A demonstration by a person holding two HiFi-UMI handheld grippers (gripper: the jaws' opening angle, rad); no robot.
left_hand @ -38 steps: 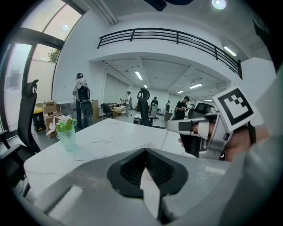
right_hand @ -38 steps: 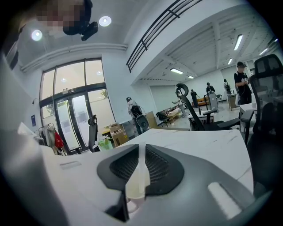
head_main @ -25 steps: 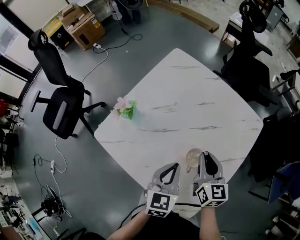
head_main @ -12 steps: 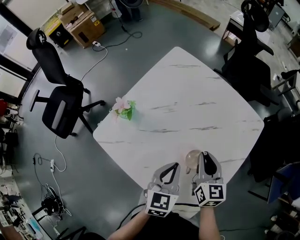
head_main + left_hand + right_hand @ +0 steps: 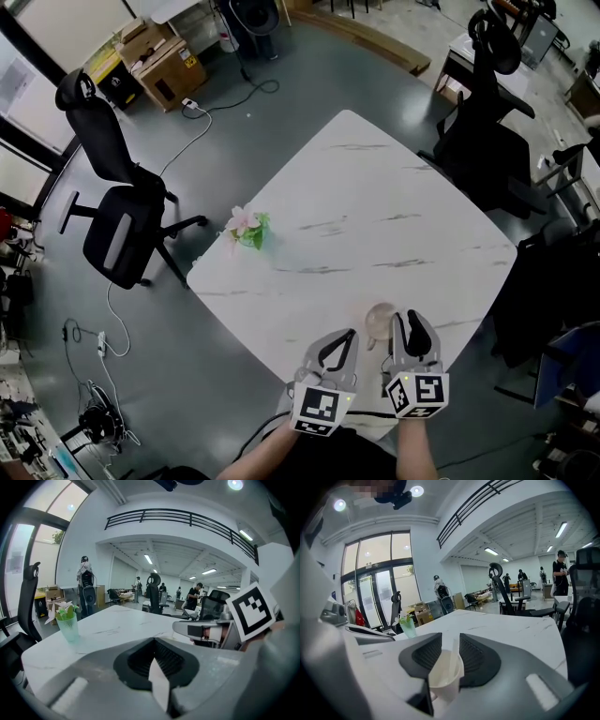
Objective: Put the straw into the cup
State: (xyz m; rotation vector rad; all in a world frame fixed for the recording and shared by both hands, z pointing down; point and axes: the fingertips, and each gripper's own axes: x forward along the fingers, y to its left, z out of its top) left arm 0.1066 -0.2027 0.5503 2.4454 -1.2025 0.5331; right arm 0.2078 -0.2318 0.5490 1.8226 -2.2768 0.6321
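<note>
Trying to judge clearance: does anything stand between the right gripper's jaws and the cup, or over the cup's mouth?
Nothing visible does. The cup stands directly between the jaws of the right gripper, which have just been opening. Its mouth is uncovered, and what looks like the straw already leans inside it.

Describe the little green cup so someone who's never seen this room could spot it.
Find the white marble-patterned table in the middle of the grey floor. On its left corner, facing the black office chair, stands the green cup. Unlike the pale cup at the near edge, it holds pink-white flowers.
</note>
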